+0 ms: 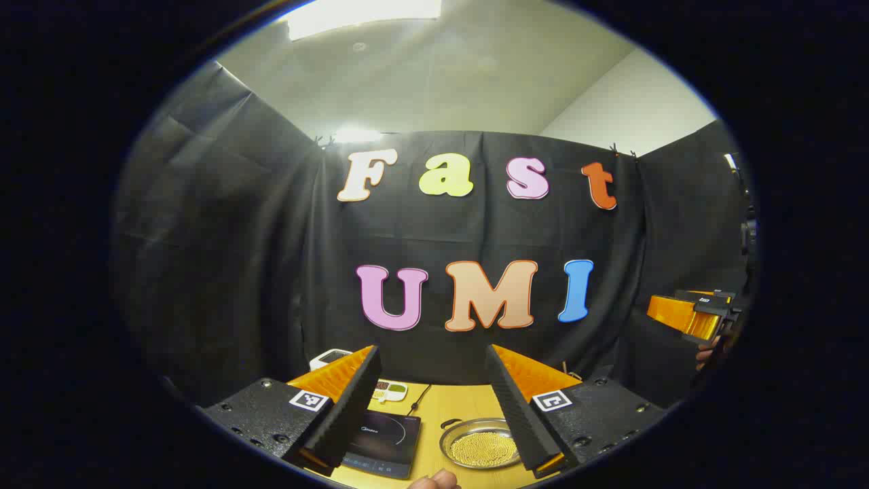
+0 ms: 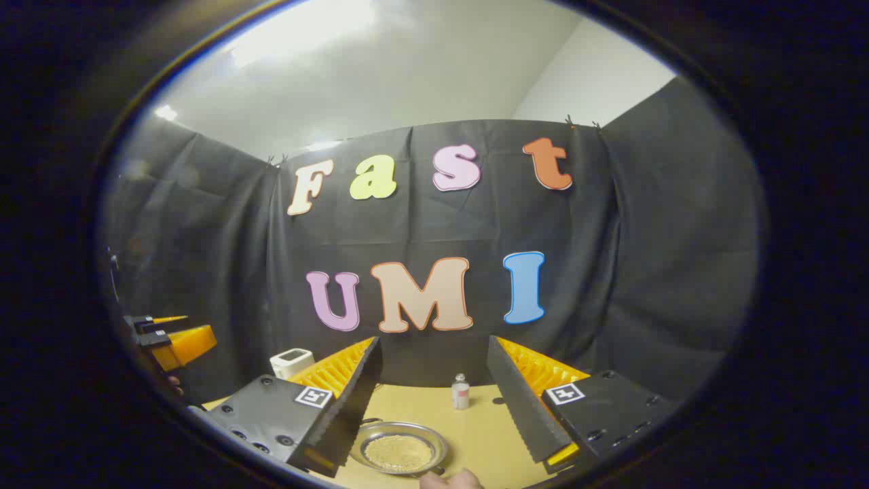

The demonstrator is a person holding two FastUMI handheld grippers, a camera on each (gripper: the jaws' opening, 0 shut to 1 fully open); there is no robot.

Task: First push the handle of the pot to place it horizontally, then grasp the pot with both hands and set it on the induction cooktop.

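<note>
Left gripper view: left gripper (image 1: 434,407) jaws spread wide, empty, raised above the table (image 1: 455,407) | pot (image 1: 481,445) on table just right of induction cooktop (image 1: 383,441) | right gripper (image 2: 434,414) likewise agape, empty | risk: shallow pot of small grains (image 2: 399,453) may spill if the handle push tips it.
</note>
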